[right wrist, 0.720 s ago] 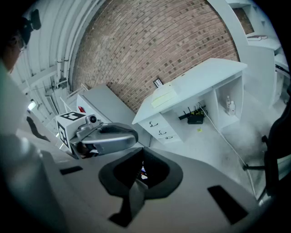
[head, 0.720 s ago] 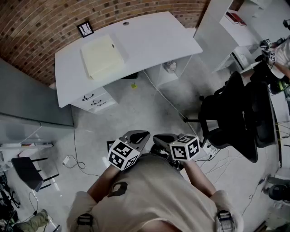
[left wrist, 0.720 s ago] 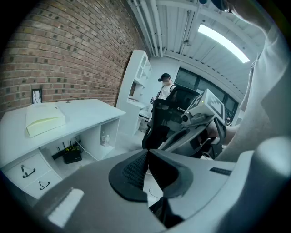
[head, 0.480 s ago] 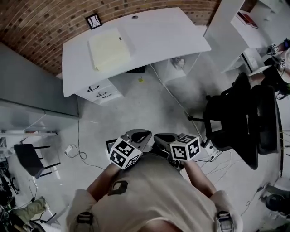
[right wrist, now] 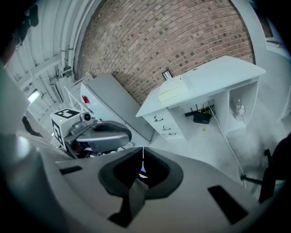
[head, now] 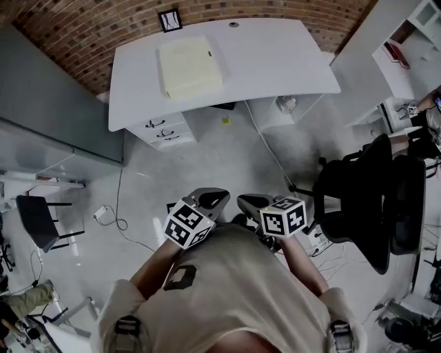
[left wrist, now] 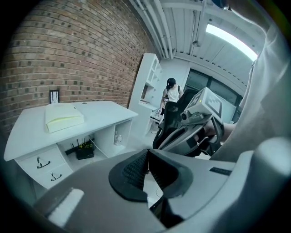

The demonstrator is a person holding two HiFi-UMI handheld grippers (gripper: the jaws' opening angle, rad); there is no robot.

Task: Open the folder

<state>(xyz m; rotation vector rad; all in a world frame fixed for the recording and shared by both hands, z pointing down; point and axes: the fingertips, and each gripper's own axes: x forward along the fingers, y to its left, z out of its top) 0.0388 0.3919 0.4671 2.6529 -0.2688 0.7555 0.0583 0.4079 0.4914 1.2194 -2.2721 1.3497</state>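
Note:
The pale yellow folder [head: 189, 65] lies closed on the left part of a white desk [head: 275, 62], far ahead of me across the floor. It also shows in the left gripper view as the folder [left wrist: 63, 117] and in the right gripper view as the folder [right wrist: 172, 91]. My left gripper [head: 220, 197] and right gripper [head: 242, 202] are held side by side close to the person's chest, well short of the desk. Both are shut with nothing between the jaws, as seen on the left gripper [left wrist: 146, 153] and the right gripper [right wrist: 142, 153].
A black office chair [head: 372, 193] stands to the right. Drawers [head: 162, 127] sit under the desk's left end, and a small frame [head: 170, 19] stands behind the folder. A grey partition [head: 55, 124] is at left, cables [head: 114, 220] trail on the floor, and white shelving [head: 406, 48] is at right.
The desk and folder have slid rightward in the head view as the camera turned. Both grippers stay shut in the same place before the chest.

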